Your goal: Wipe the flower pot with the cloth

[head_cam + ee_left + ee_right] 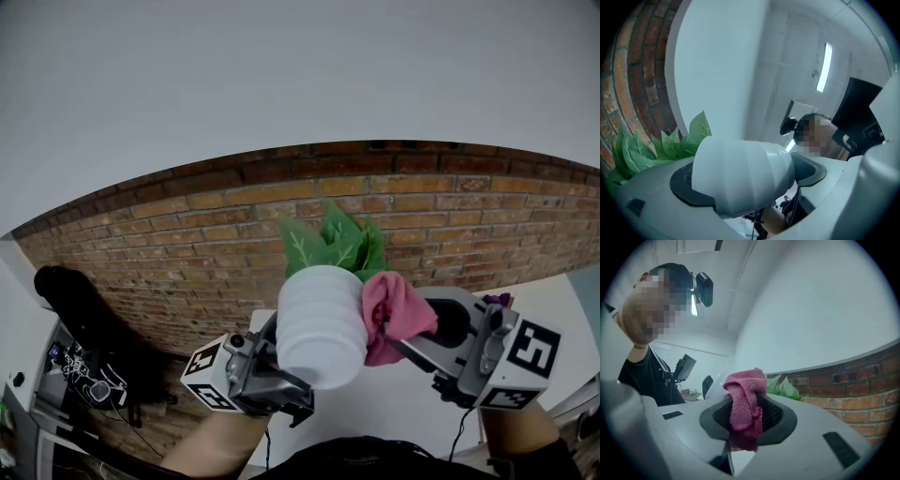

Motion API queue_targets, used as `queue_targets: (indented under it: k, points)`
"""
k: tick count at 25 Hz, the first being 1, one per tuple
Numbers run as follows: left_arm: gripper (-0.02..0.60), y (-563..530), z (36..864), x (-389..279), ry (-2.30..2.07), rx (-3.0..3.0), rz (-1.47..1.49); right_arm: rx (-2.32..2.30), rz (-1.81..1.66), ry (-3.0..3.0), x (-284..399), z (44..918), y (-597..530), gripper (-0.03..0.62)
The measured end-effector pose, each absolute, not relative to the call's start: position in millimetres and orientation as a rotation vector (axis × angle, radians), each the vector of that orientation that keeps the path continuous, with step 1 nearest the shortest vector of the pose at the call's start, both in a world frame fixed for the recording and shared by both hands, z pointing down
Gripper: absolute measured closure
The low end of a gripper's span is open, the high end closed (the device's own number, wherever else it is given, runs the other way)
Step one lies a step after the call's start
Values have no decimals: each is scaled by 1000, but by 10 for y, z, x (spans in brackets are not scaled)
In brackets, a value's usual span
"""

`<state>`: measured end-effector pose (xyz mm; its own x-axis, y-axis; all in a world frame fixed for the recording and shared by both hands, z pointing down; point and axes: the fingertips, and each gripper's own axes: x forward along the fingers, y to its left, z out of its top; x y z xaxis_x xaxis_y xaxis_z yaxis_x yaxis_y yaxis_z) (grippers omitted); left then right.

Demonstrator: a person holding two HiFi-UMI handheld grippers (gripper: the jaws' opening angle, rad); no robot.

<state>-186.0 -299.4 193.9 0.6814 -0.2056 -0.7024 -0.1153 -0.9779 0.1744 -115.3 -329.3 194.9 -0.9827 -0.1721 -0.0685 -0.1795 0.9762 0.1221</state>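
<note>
The right gripper (749,425) pinches a pink cloth (745,397) between its jaws. Green leaves (786,388) peek out just behind, toward two o'clock. A brick wall (855,385) runs at three o'clock.

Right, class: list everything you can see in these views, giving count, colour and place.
flower pot: one, white, ribbed, held up in the left gripper's fingers
plant: one, green leaves, in the flower pot
cloth: one, pink, in the right gripper's fingers, at the flower pot's right side
brick wall: one, red-brown, behind
table: one, white, below
dark gear: black, far left
left gripper: one, pale grey, closed on the flower pot
right gripper: one, pale grey, closed on the cloth
forearms: two, bottom edge
</note>
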Motion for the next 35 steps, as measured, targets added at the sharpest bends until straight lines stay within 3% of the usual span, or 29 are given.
queue_targets:
  k: [10, 20, 28, 35]
  points:
    - [60, -3128, 2293, -1488, -557, 3033, -740, -210, 381, 3100, -1122, 1867, -3077, 511]
    - [60, -3133, 2863, -964, -880, 3435, 295, -310, 901, 3285, -1355, 2266, -3100, 511]
    - [60, -3371, 2962, -1136, -1177, 3342, 504, -44, 1213, 3274, -1578, 2590, -2669, 511]
    - [60, -3309, 2804, -1177, -1176, 3428, 441, -104, 990, 3313, -1371, 2441, -2937, 511]
